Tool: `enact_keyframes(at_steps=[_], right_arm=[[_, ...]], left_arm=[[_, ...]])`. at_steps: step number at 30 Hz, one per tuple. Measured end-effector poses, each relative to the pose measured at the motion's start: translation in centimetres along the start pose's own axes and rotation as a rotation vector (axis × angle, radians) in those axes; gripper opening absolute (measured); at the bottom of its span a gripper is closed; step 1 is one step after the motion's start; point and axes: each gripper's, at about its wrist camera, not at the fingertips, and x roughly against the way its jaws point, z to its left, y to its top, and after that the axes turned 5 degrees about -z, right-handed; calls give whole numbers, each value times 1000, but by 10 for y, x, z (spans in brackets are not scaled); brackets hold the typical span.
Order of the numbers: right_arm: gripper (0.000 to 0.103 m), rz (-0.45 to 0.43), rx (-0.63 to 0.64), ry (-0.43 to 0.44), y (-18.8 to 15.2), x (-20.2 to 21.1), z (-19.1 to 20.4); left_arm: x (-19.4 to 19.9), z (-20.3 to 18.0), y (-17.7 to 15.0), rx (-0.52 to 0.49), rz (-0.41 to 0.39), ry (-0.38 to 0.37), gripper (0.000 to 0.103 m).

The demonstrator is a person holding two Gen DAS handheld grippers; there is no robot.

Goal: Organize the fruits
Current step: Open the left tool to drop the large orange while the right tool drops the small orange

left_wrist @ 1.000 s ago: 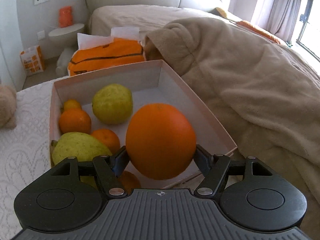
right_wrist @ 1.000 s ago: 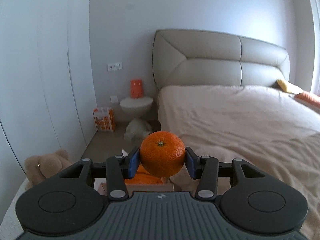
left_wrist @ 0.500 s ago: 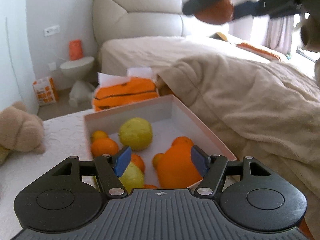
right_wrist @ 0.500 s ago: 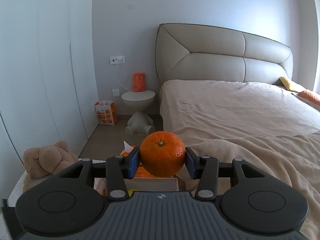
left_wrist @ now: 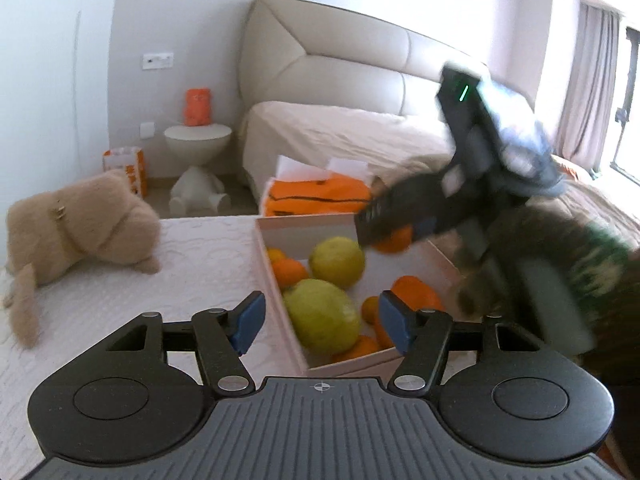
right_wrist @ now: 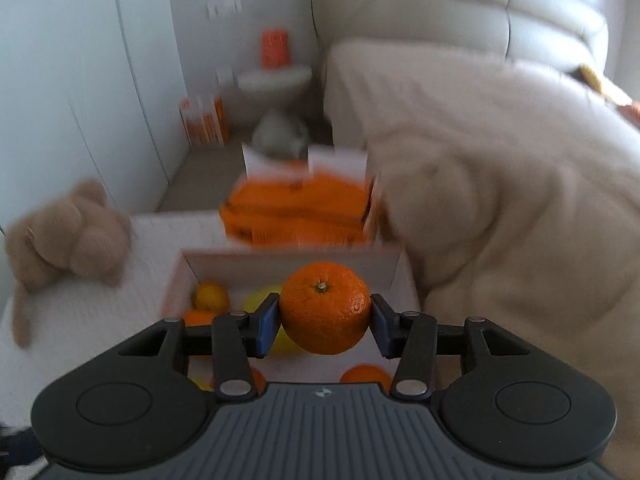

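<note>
A pale pink box [left_wrist: 276,268] on the white quilted surface holds two yellow-green fruits [left_wrist: 322,316] and several oranges [left_wrist: 412,294]. My left gripper [left_wrist: 322,322] is open and empty, held back above the box's near edge. My right gripper [right_wrist: 324,318] is shut on an orange [right_wrist: 325,307] and holds it above the box [right_wrist: 176,280]. In the left wrist view the right gripper [left_wrist: 394,226] is blurred over the far right of the box with its orange [left_wrist: 394,240] between the fingers.
A beige plush toy [left_wrist: 76,220] lies left of the box. An orange bag [left_wrist: 316,198] stands behind it. A beige blanket [right_wrist: 500,220] on the bed lies to the right. A white side table [left_wrist: 198,140] is at the back.
My left gripper let go of the large orange into the box, opened and pulled back up. My right gripper with its orange came down over the box.
</note>
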Motion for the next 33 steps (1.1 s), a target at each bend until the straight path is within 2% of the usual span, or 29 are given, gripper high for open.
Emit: enact_keyframes(at_steps=[2, 4, 12, 18, 22, 25, 29, 33], right_arm=[[47, 50, -1, -16, -6, -20, 4], [47, 23, -33, -1, -10, -21, 5], [48, 36, -26, 32, -11, -22, 11], [49, 16, -24, 46, -13, -7, 10], [51, -57, -73, 52, -16, 24, 12], [63, -143, -101, 66, -36, 61, 19], [71, -245, -70, 94, -89, 105, 33], [77, -270, -14, 91, -139, 113, 39]], left_arm=[[6, 7, -1, 13, -2, -13, 67], [10, 11, -2, 20, -7, -19, 67], [19, 18, -5, 46, -21, -38, 67], [12, 32, -10, 63, -12, -12, 67], [7, 44, -21, 72, -4, 24, 67], [8, 50, -37, 68, 8, 55, 67], [9, 53, -68, 42, 17, 86, 67], [6, 51, -92, -9, 3, 133, 67]])
